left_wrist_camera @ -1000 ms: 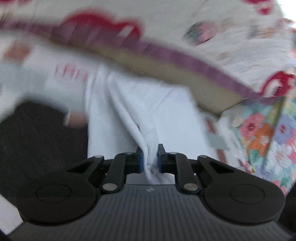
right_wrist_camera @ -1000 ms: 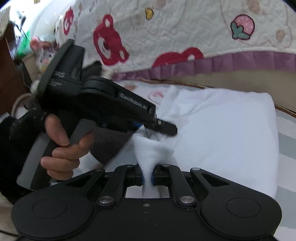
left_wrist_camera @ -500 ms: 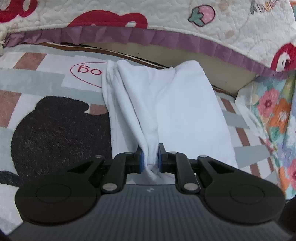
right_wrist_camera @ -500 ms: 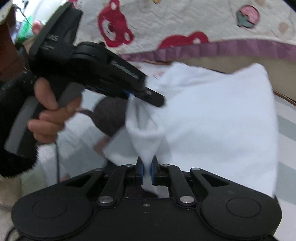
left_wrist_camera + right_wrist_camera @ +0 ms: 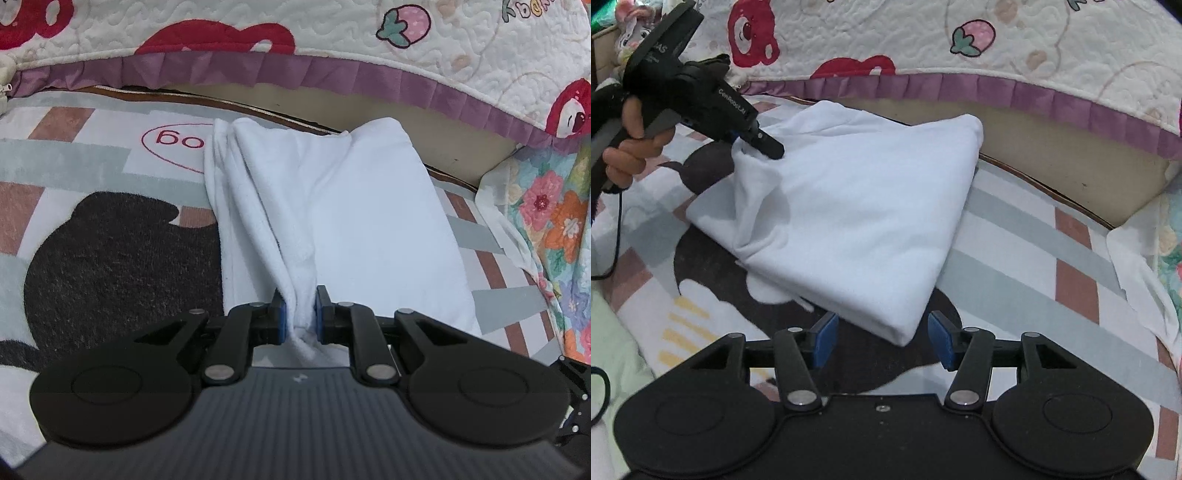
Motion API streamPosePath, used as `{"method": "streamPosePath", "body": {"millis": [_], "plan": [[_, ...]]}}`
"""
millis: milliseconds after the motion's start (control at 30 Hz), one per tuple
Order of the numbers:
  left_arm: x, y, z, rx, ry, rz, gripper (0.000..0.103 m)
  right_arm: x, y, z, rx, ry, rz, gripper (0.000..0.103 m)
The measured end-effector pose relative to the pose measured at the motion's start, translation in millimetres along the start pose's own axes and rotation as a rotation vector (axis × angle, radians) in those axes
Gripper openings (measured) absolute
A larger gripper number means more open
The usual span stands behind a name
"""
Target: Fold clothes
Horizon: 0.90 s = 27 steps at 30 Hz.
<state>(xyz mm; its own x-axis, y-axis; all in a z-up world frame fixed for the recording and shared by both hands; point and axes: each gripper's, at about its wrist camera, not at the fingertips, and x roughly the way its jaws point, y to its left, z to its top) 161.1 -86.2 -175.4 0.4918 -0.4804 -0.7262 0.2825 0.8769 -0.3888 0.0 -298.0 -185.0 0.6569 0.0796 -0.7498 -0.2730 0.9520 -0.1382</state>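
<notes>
The right hand-held gripper has let go of the cloth; its jaws are opening, and the released corner now lies between them.

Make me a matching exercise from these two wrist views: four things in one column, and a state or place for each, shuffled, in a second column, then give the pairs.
Things:
1. left gripper
2. right gripper
3. white garment
4. quilt with the purple frill

States or places:
A. lies folded on the patterned mat
B. jaws opening, pads clear of the cloth
C. hangs along the far edge of the mat
D. clamped on a bunched edge of cloth

Pairs: 1-D, 2-B, 3-A, 4-C
</notes>
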Motion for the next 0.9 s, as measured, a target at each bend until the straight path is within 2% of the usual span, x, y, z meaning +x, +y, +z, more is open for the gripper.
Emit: {"method": "streamPosePath", "body": {"millis": [167,267,333,467,667,733,767,800,833,900], "plan": [[-10,-1,3,0.02,-0.053,-0.008,0.013,1,0,-1,0.006,-0.008,0.005,0.059],[-19,0,8,0.07,-0.092,0.046,0.014,2,-8,3,0.113,-0.016,0.058,0.059],[-14,3,6,0.102,-0.071,0.073,0.014,3,-13,6,0.18,-0.027,0.1,0.058],[3,11,5,0.049,-0.037,0.057,0.014,8,-4,5,0.11,-0.025,0.072,0.053],[6,32,5,-0.102,-0.038,-0.039,0.014,14,11,-6,-0.025,-0.01,0.013,0.049],[6,34,5,-0.121,-0.04,-0.047,0.014,15,5,-8,-0.002,-0.019,0.013,0.049],[6,33,5,-0.12,-0.041,-0.046,0.014,15,1,-8,0.02,-0.019,0.02,0.047],[6,32,5,-0.116,-0.042,-0.046,0.014,15,-4,-8,0.053,-0.016,0.041,0.039],[5,31,5,-0.111,-0.044,-0.045,0.014,15,-9,-8,0.088,-0.012,0.063,0.021],[5,30,6,-0.104,-0.043,-0.04,0.014,14,-19,-9,0.185,-0.022,0.093,0.017]]}}
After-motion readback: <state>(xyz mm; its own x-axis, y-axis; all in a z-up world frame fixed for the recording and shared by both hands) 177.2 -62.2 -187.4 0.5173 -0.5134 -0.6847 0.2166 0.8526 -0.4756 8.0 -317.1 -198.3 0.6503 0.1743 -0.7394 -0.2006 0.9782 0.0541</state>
